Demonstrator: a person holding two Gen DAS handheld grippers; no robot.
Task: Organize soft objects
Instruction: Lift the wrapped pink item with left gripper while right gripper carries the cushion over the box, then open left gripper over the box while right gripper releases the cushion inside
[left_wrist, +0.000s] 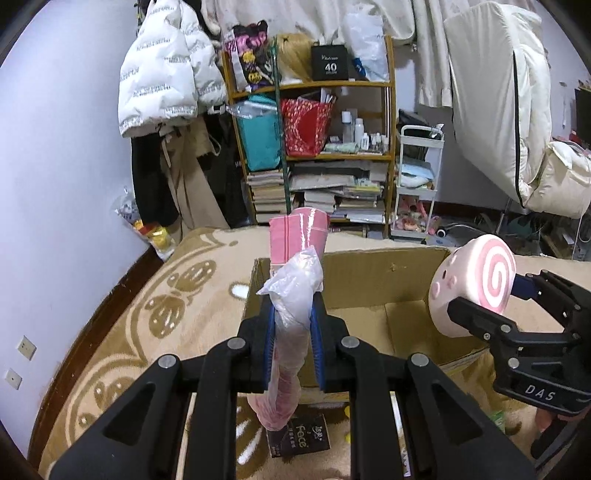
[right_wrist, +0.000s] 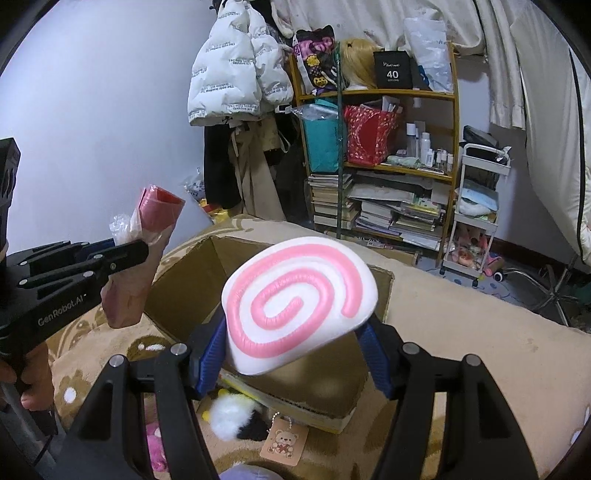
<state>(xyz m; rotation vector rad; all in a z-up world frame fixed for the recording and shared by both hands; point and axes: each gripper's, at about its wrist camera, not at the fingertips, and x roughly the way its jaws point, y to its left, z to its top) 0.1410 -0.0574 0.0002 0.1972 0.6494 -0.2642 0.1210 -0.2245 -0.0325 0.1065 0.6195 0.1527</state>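
Note:
My left gripper (left_wrist: 293, 332) is shut on a pink towel in a clear plastic bag (left_wrist: 295, 280) and holds it upright above the near left corner of the open cardboard box (left_wrist: 369, 280). It also shows at the left of the right wrist view (right_wrist: 155, 225). My right gripper (right_wrist: 291, 339) is shut on a round white plush with a pink swirl (right_wrist: 299, 299) and holds it above the box (right_wrist: 184, 280). In the left wrist view the plush (left_wrist: 476, 280) hangs over the box's right side.
The box sits on a beige patterned blanket (left_wrist: 147, 332). A black "Face" packet (left_wrist: 299, 435) lies in front of it. A black-and-white plush (right_wrist: 236, 413), a bear tag (right_wrist: 283, 441) and a pink plush (right_wrist: 155, 443) lie near me. A cluttered shelf (left_wrist: 314, 147) and white cart (left_wrist: 417, 184) stand behind.

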